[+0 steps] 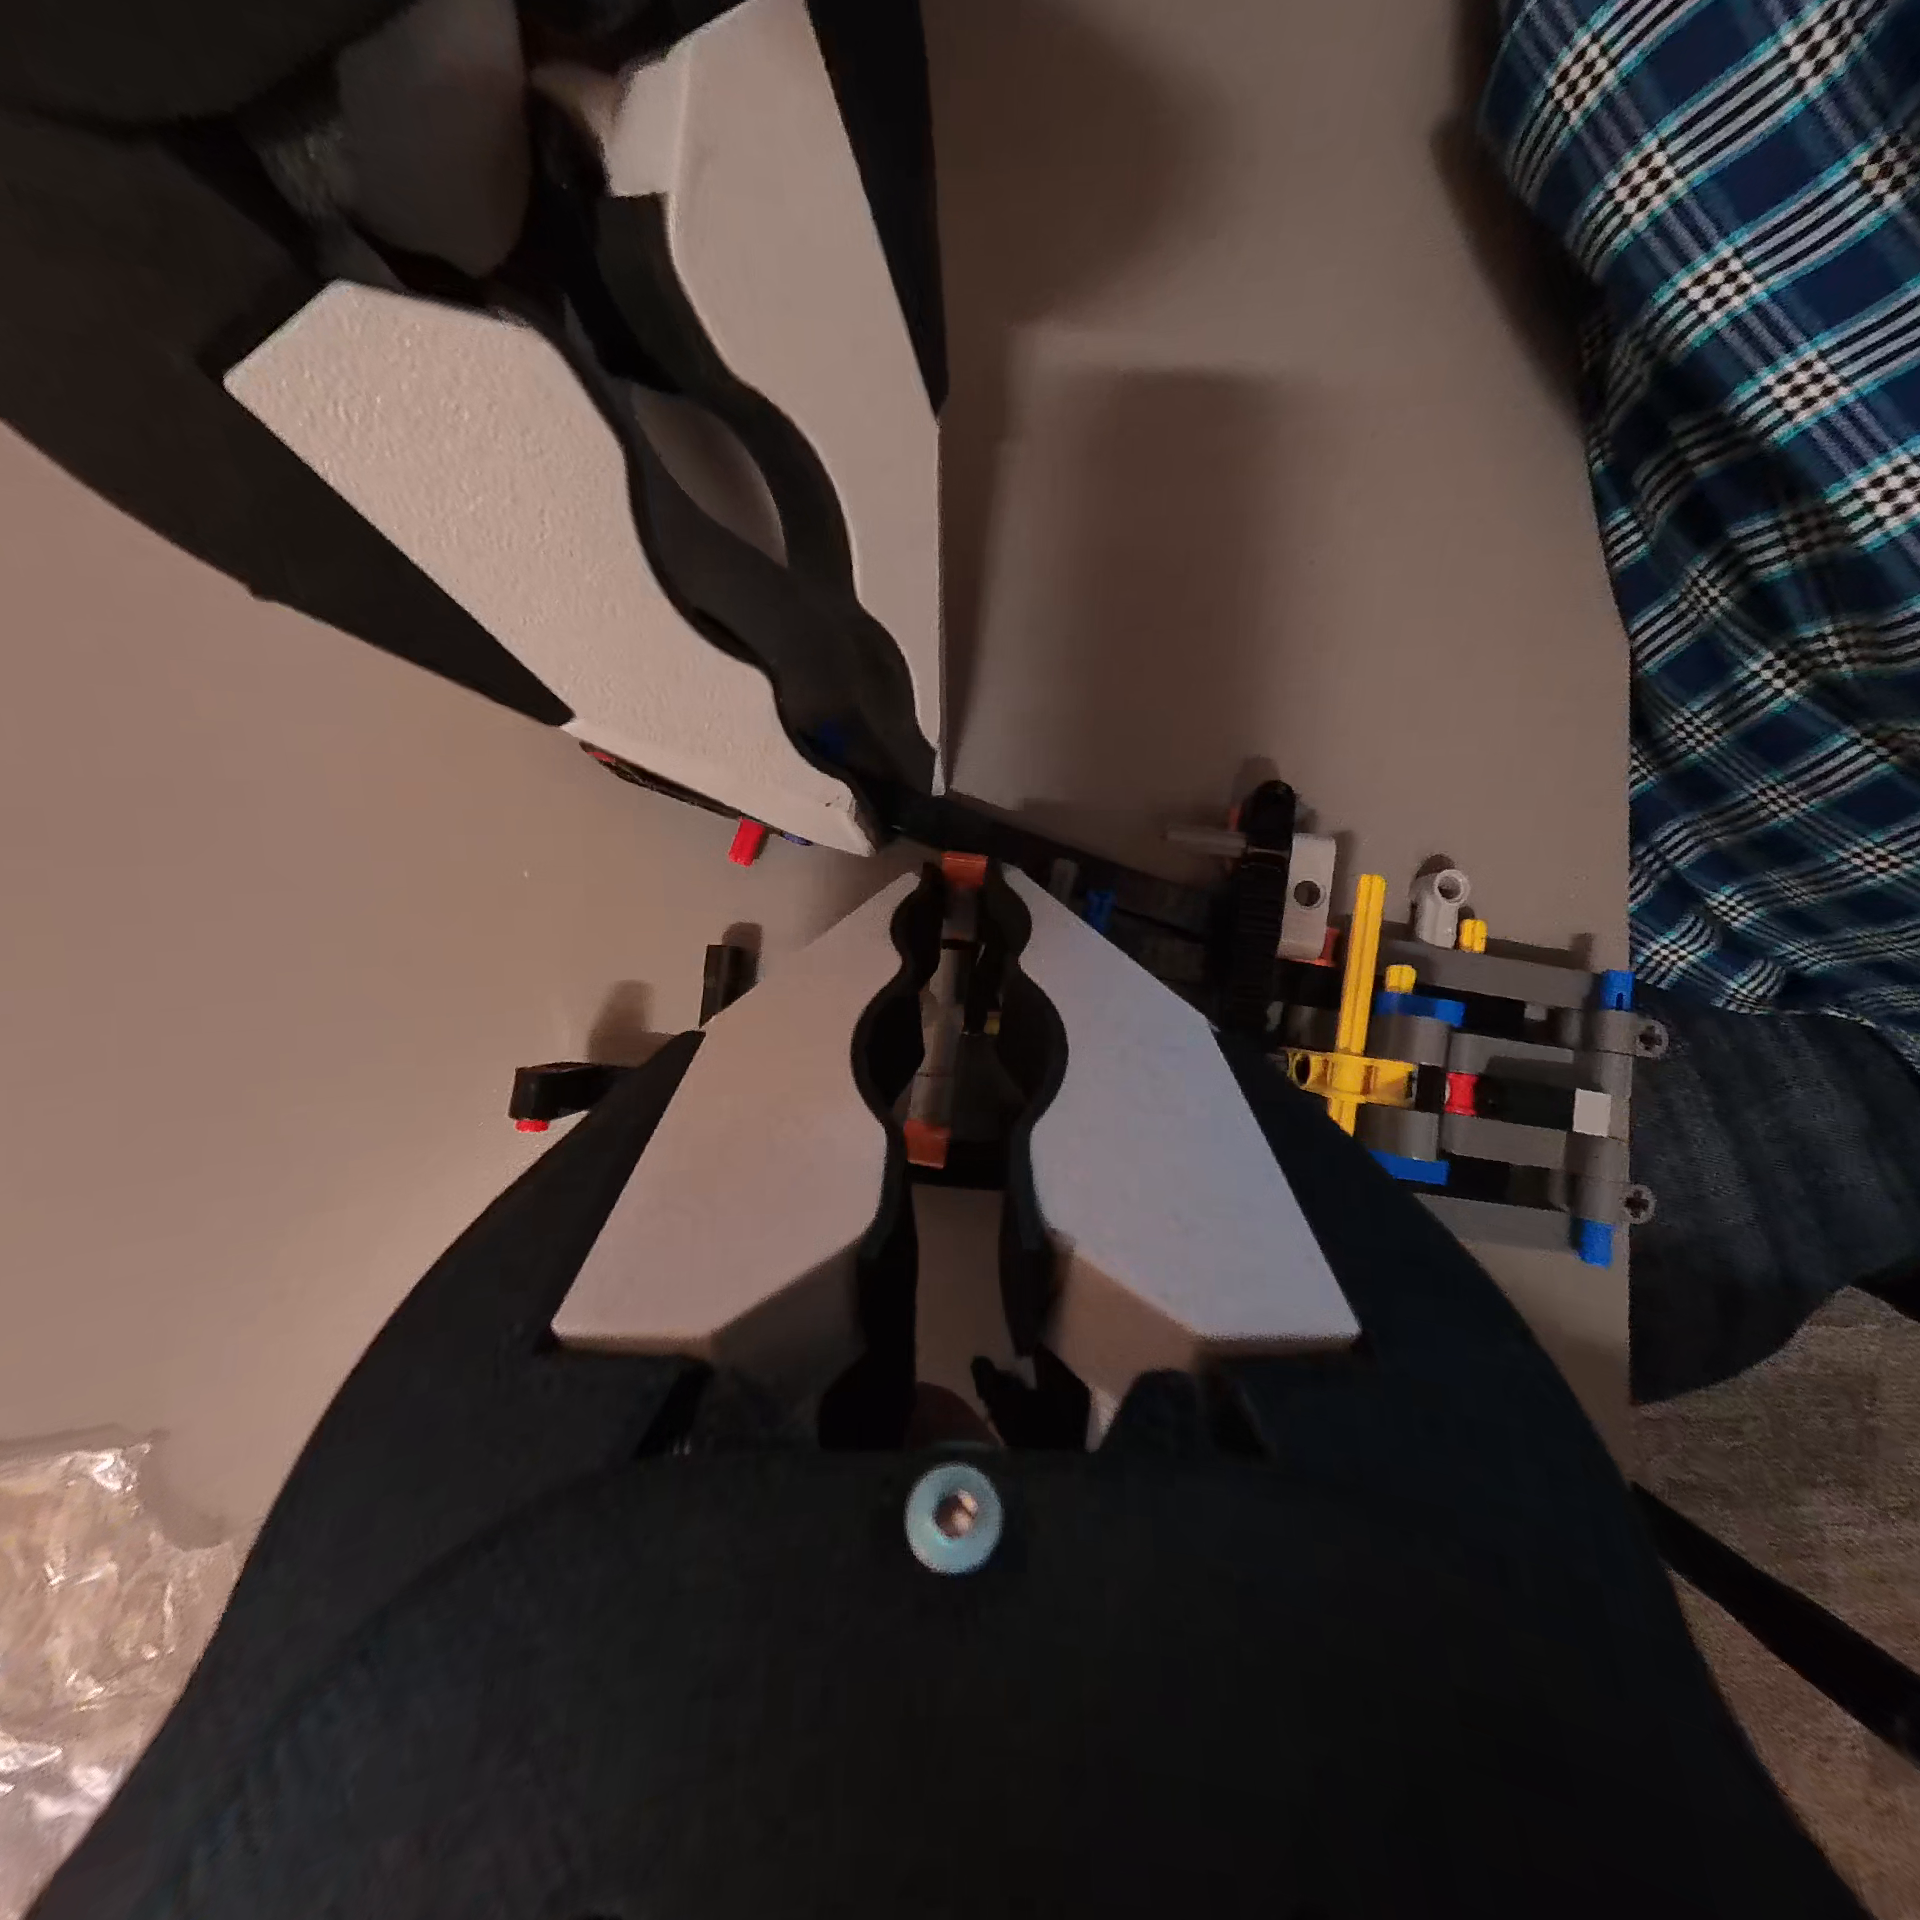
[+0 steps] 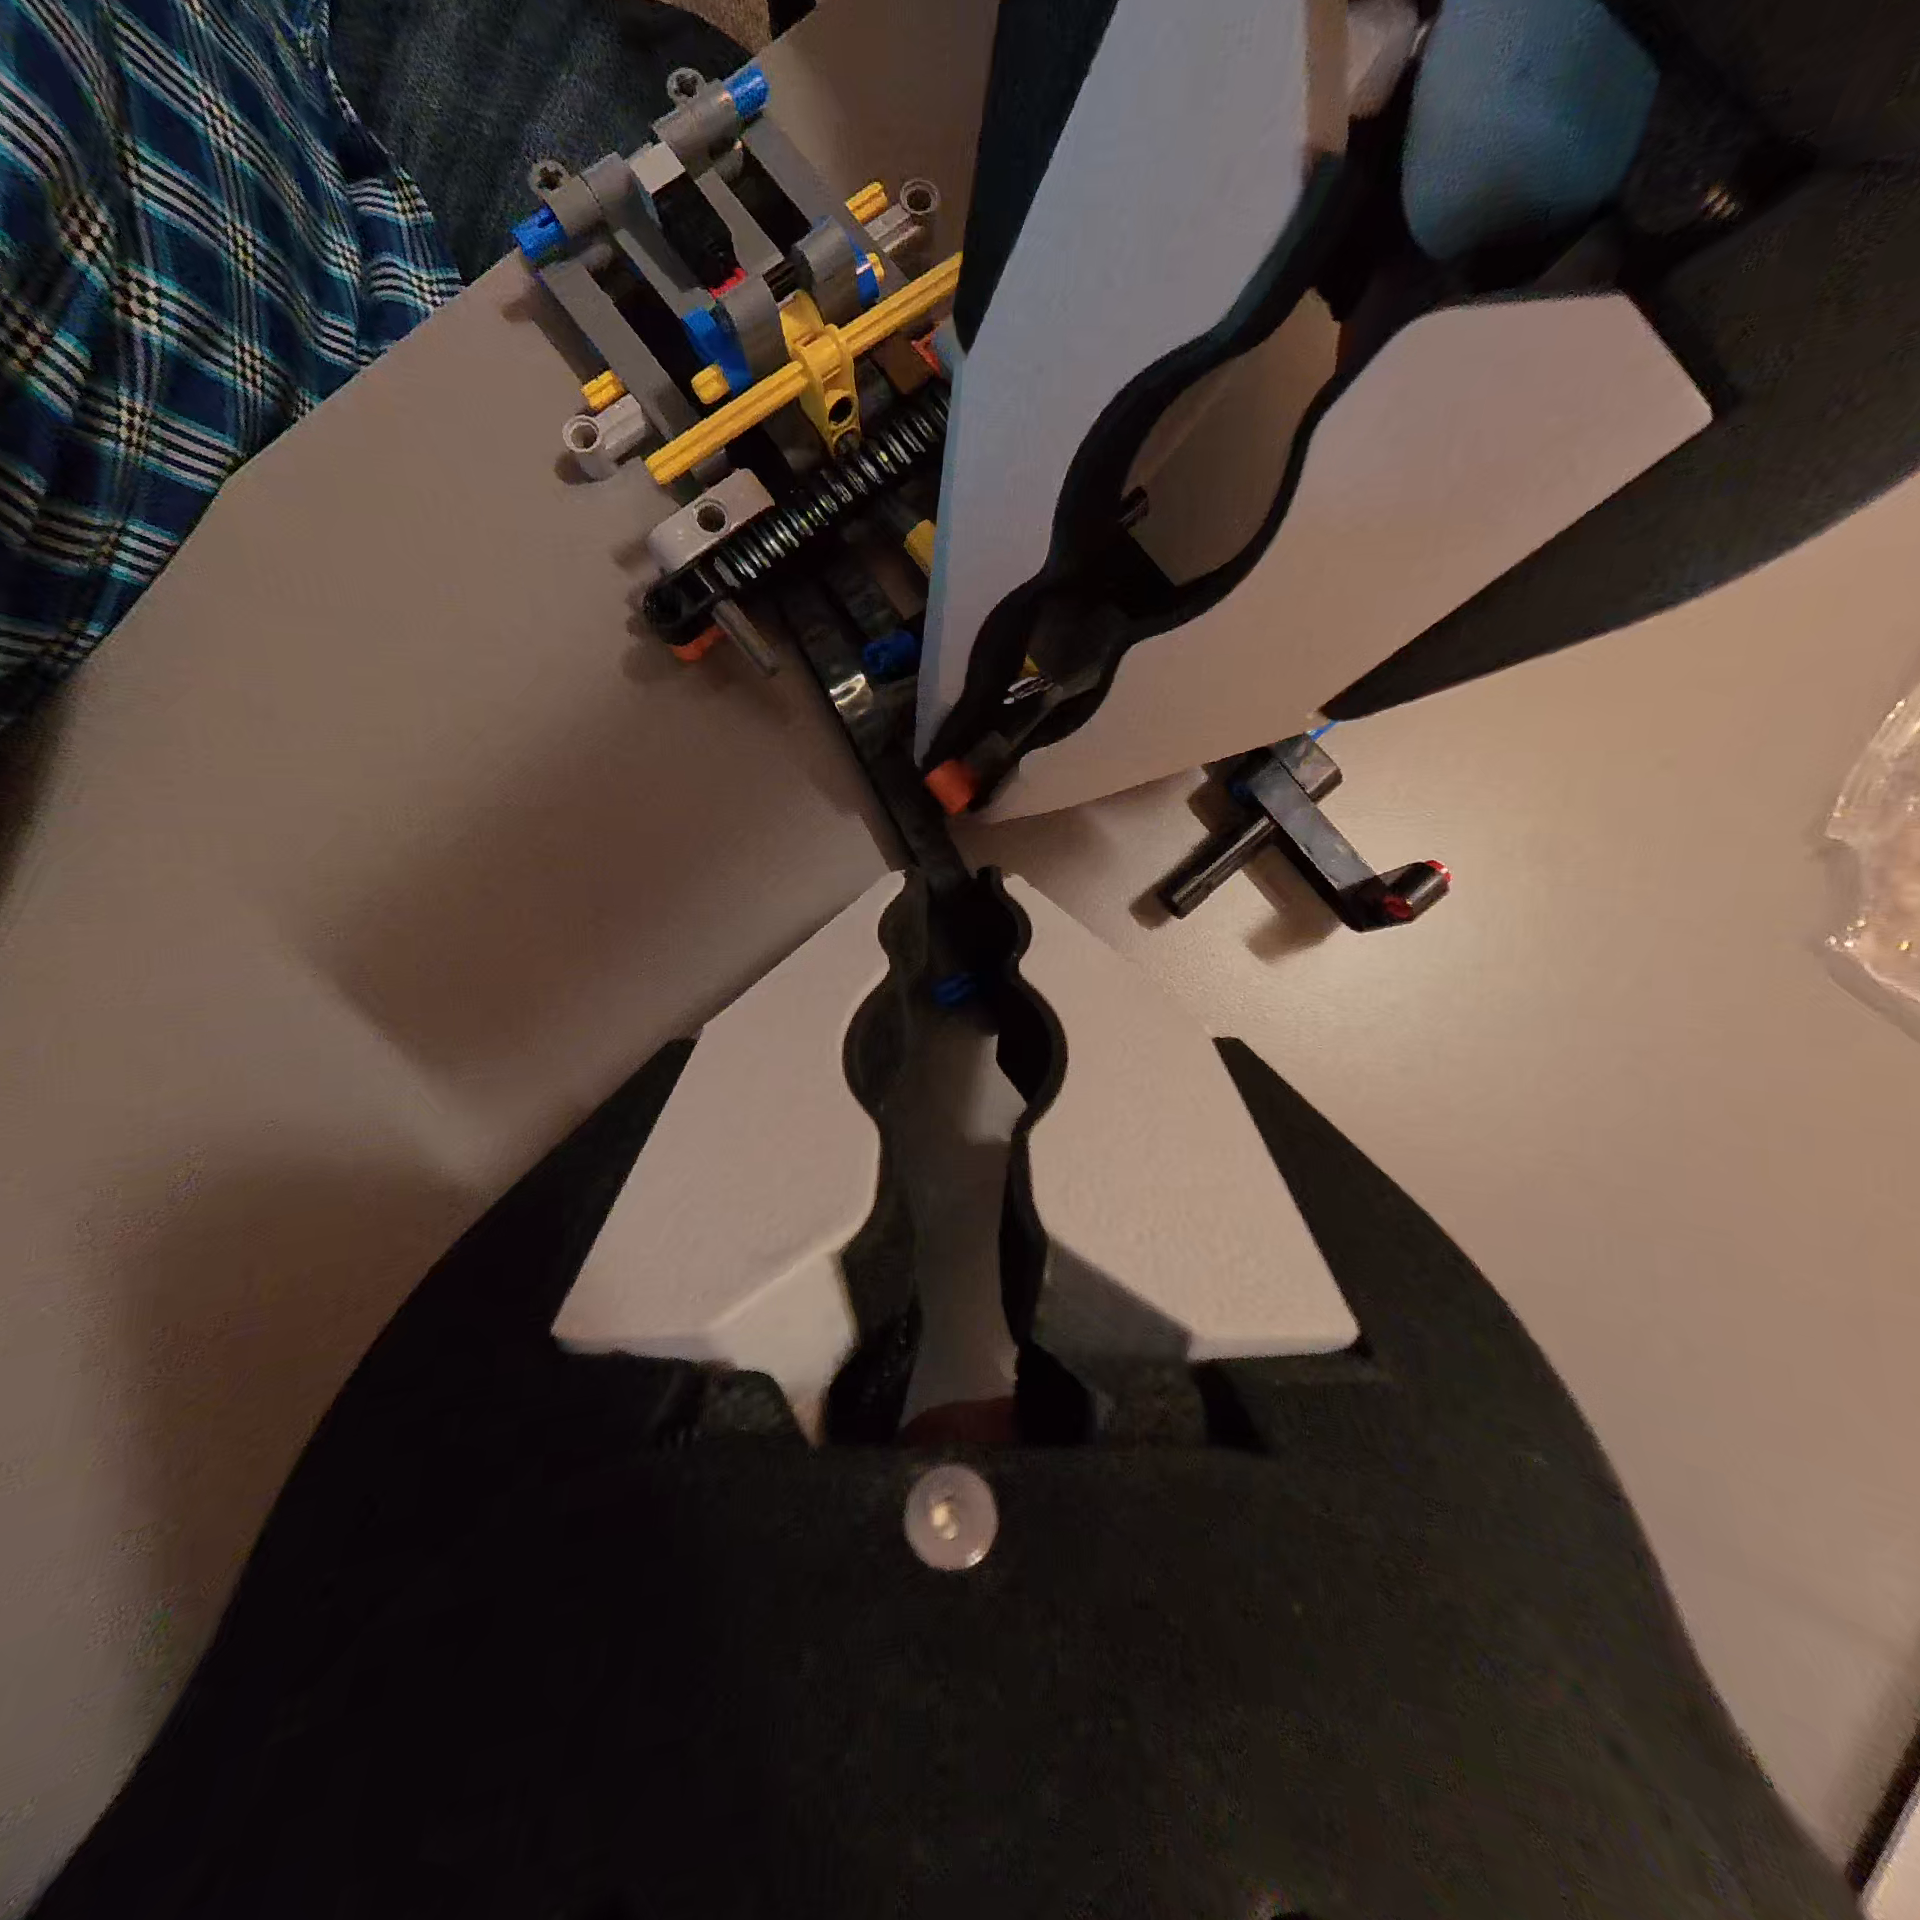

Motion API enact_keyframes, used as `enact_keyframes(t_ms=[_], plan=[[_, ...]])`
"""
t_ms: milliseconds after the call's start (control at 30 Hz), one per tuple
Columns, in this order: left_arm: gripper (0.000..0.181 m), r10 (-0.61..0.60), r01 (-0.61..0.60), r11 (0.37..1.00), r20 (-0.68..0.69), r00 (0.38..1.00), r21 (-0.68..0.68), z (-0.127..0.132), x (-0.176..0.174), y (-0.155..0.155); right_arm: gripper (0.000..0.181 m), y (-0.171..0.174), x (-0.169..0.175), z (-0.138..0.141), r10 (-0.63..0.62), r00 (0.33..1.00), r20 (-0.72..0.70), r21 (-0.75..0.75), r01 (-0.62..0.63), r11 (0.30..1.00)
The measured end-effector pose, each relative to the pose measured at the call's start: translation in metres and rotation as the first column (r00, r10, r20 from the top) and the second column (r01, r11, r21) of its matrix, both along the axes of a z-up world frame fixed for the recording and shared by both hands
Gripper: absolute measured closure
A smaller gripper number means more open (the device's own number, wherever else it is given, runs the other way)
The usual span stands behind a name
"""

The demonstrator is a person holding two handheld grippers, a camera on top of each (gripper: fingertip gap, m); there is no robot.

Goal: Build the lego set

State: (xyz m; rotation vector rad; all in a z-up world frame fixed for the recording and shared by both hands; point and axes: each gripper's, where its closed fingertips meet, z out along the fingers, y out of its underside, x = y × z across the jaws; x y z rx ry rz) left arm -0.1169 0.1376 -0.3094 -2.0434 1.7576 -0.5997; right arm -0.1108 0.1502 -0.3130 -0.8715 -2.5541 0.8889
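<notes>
Left tongs [image 1: 961, 894]: narrow, clamped on a slim sub-piece with orange end caps [image 1: 928, 1138] that runs along the fingers, one orange end sticking out at the tips.

Right tongs [image 2: 954, 914]: narrow, closed on the tip of a long black beam [image 2: 883, 727] with a blue pin [image 2: 951, 987] caught between the fingers.

Meeting point: both pairs of tongs come nose to nose over the beam's free end; in the right wrist view the left tongs' orange end [image 2: 948, 781] sits just beside the beam, touching or nearly so, I cannot tell which.

Key relation: the beam's long axis runs straight away from the right tongs toward the model, and the orange-capped piece comes at it from the side at an angle. By my reading the left tongs carry the part and the right tongs brace the beam, so the coming push would go across the beam's axis.

Lego model [image 1: 1455, 1049]: grey, black, blue and yellow frame with a black gear [image 1: 1252, 914] and a yellow axle [image 1: 1356, 997], lying at the desk edge nearest the person, with the beam reaching out from it.

Loose parts: a black crank with a red pin [image 2: 1320, 842] lies on the desk [image 2: 364, 831] just beyond the tips, on the right tongs' right; a small black piece [image 1: 722, 971] is nearby.

Edges: a clear plastic bag [image 1: 73, 1621] sits well apart toward the desk's far side; a plaid sleeve [image 1: 1766, 468] hangs past the near edge.
</notes>
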Motion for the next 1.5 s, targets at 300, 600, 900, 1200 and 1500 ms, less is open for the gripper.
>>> enact_keyframes(t_ms=[300, 600, 900, 1200, 1500], plan=[[0.176, 0.039, -0.039, 0.999, 0.025, 0.999, -0.003, 0.0, -0.002, 0.0, 0.173, 0.0, -0.003, 0.0, -0.007, 1.0, -0.011, 0.03, 0.008, 1.0], [0.155, 0.234, -0.241, 0.968, 0.106, 0.967, 0.065, 0.021, -0.015, 0.005, 0.173, -0.002, -0.006, 0.001, -0.019, 0.999, -0.029, 0.025, 0.02, 0.999], [0.152, 0.609, -0.607, 0.784, 0.032, 0.793, 0.131, 0.019, -0.059, 0.005, 0.173, -0.005, -0.008, 0.001, -0.038, 0.999, -0.035, 0.026, 0.039, 0.999], [0.163, 0.657, -0.655, 0.752, 0.004, 0.754, 0.081, 0.001, -0.06, 0.001, 0.173, -0.009, -0.007, 0.001, -0.083, 0.996, -0.036, 0.03, 0.084, 0.996], [0.173, 0.608, -0.604, 0.792, -0.025, 0.794, 0.089, -0.003, -0.059, 0.003, 0.174, -0.011, -0.007, 0.001, -0.107, 0.993, -0.056, 0.048, 0.11, 0.993]])
